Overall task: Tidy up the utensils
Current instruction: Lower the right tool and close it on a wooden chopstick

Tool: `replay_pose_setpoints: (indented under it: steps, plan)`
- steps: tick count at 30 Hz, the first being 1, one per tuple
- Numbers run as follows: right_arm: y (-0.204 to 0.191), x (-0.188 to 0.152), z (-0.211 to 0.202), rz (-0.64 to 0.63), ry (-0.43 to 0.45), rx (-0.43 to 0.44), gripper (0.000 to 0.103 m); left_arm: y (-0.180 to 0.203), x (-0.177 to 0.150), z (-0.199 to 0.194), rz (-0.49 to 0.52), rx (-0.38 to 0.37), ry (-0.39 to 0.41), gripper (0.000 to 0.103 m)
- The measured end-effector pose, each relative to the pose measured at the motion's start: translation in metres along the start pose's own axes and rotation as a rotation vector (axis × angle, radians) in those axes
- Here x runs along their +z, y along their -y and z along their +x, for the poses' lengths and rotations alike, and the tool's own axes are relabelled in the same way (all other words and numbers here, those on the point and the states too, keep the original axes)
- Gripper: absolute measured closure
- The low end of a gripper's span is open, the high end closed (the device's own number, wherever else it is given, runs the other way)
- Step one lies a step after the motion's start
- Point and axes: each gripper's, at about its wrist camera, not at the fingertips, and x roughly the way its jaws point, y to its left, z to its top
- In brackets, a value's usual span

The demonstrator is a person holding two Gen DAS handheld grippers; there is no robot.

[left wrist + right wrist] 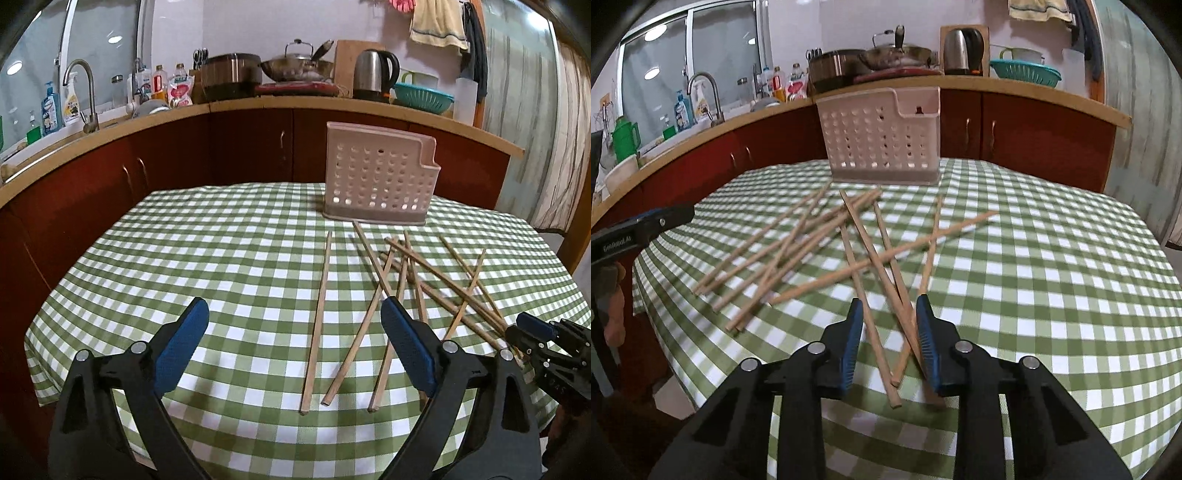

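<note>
While wooden chopsticks [849,236] lie scattered on the counter [1052,258], the left hand-held gripper [295,310] gapes wide. The right hand-held gripper [889,306] stands half-closed around two chopsticks; contact unclear.

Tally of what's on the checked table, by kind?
chopsticks: 10 (they cross in a pile, so the count may be off by one)
rack: 1
total: 11

Wooden chopsticks [849,236] scattered before upright holder [882,136].
</note>
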Motion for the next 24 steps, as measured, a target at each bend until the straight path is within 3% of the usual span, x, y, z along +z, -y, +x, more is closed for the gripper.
replay_pose_setpoints:
  steps: [14,24]
  plan:
    - [0.006,-0.004,0.001,-0.019,0.001,-0.015,0.093,0.008,-0.004,0.014,0.011,-0.008,-0.034,0.011]
    - [-0.001,-0.004,0.000,-0.047,-0.003,-0.002,0.094,0.011,-0.009,0.016,0.013,-0.012,-0.045,0.011]
